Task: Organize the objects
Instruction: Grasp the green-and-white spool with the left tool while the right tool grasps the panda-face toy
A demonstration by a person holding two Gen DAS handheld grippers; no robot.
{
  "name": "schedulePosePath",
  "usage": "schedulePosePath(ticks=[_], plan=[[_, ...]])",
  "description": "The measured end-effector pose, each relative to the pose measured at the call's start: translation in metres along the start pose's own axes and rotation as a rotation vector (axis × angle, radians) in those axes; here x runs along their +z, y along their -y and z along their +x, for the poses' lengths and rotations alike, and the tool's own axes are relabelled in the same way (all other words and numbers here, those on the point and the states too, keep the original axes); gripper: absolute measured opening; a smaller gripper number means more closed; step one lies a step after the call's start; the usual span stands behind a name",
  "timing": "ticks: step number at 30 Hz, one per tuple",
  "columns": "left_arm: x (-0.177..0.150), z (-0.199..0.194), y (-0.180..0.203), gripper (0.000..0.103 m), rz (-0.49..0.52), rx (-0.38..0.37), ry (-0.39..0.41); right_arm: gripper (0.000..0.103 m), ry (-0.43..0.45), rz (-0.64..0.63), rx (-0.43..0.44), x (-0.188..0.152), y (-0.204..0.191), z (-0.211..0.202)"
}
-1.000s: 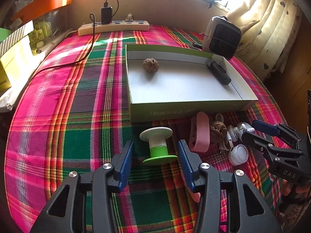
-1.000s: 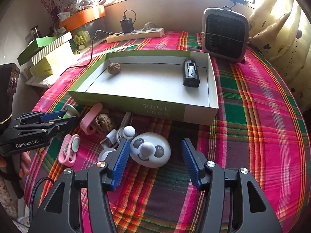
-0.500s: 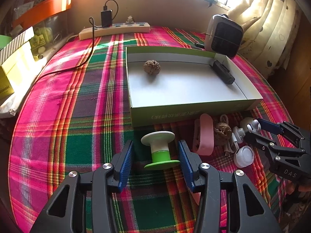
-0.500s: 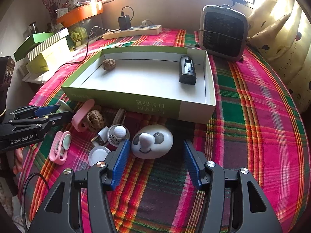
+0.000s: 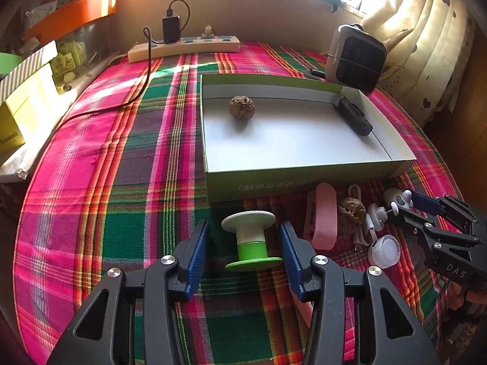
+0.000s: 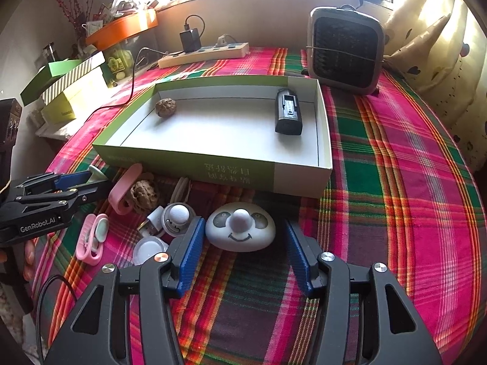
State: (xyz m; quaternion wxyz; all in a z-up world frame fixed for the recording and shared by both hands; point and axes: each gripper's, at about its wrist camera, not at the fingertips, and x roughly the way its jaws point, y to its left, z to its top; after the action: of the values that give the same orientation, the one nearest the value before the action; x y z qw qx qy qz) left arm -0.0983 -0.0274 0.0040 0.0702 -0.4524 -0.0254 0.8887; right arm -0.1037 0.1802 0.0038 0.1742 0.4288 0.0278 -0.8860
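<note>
From the right wrist view we lose most of the green spool (image 6: 96, 174): only a pale sliver of its flange shows behind the left gripper (image 6: 80, 184), which is itself cut off at the frame's edge. In the left wrist view the white smiley dome (image 5: 401, 198) is mostly hidden behind the right gripper (image 5: 417, 205), and we cannot make out what the small white pieces beside it are. The print on the wall of the green box (image 5: 292, 182) is too faint to read.

Seen from its own camera, our left gripper (image 5: 243, 245) has its jaws spread, with the spool (image 5: 251, 238) standing upright between the blue pads (neither pad touches it, as far as we can tell). Our right gripper (image 6: 242, 245) is likewise spread, the dome (image 6: 240, 226) lying just ahead of and between its fingertips, apart from both.

Both things sit on the plaid tablecloth (image 6: 395, 182) just in front of the box's near wall. Inside the box lie a walnut (image 5: 241, 107) and a black battery pack (image 6: 287, 115). A second walnut (image 6: 143, 196) and a pink case (image 5: 325, 216) lie between the two grippers.
</note>
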Motion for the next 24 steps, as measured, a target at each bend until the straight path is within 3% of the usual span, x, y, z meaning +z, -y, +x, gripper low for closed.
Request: schedulePosePath(ticks=[11,24], plan=[[-0.0010,-0.0009,-0.0018,0.033,0.002,0.027,0.003,0.049,0.001,0.004,0.007,-0.0005,0.0009,-0.0003],[-0.0016,-0.0013,-0.0020,0.032,0.005,0.032,0.004,0.049,0.002,0.003,0.007,-0.0006,0.0017,-0.0010]])
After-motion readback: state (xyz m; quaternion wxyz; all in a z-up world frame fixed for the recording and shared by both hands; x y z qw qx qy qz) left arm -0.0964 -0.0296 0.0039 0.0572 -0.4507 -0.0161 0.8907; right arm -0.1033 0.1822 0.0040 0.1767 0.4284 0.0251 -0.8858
